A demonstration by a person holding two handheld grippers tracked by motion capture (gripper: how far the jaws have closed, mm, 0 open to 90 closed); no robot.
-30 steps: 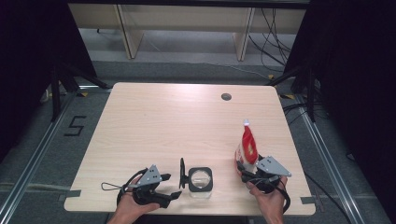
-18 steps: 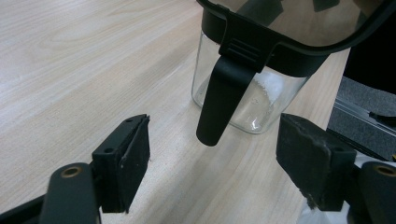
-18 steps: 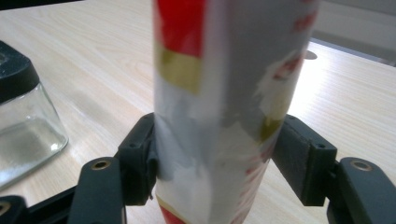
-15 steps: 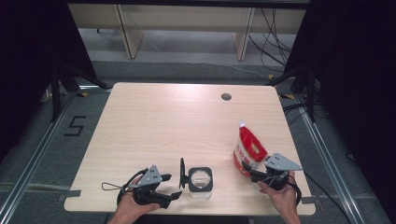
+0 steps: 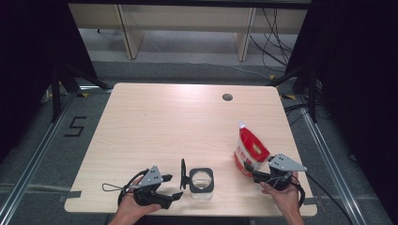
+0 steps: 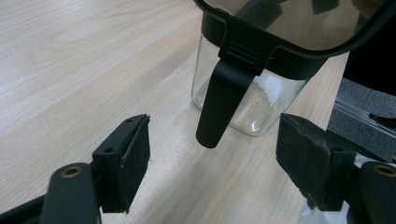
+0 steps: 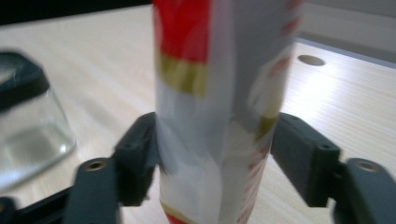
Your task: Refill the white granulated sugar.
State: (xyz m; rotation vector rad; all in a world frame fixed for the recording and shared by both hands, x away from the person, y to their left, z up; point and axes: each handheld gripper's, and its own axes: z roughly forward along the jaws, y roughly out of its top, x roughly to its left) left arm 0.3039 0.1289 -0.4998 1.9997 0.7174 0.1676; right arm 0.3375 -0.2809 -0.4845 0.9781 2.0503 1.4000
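A red and white pouch [image 5: 248,147] stands tilted near the table's right front edge. My right gripper [image 5: 251,169] reaches around its lower part. In the right gripper view the pouch [image 7: 210,93] stands between the jaws of the right gripper [image 7: 215,154]. These jaws have just been opening; the left pad sits against the pouch and the right pad is barely off it. A clear glass jar [image 5: 202,180] with a raised black lid [image 5: 183,173] stands at the front centre. My left gripper [image 6: 215,168] is open, and the jar's black clasp [image 6: 224,102] hangs just ahead of its jaws.
The table [image 5: 164,122] has a round cable hole [image 5: 227,97] at its far edge. Both hands rest at the front edge. The jar [image 7: 28,126] lies to the left of the pouch in the right gripper view.
The right gripper and the pouch shifted a little to the right, and the pouch went from upright to tilted. The left gripper and the jar stayed put.
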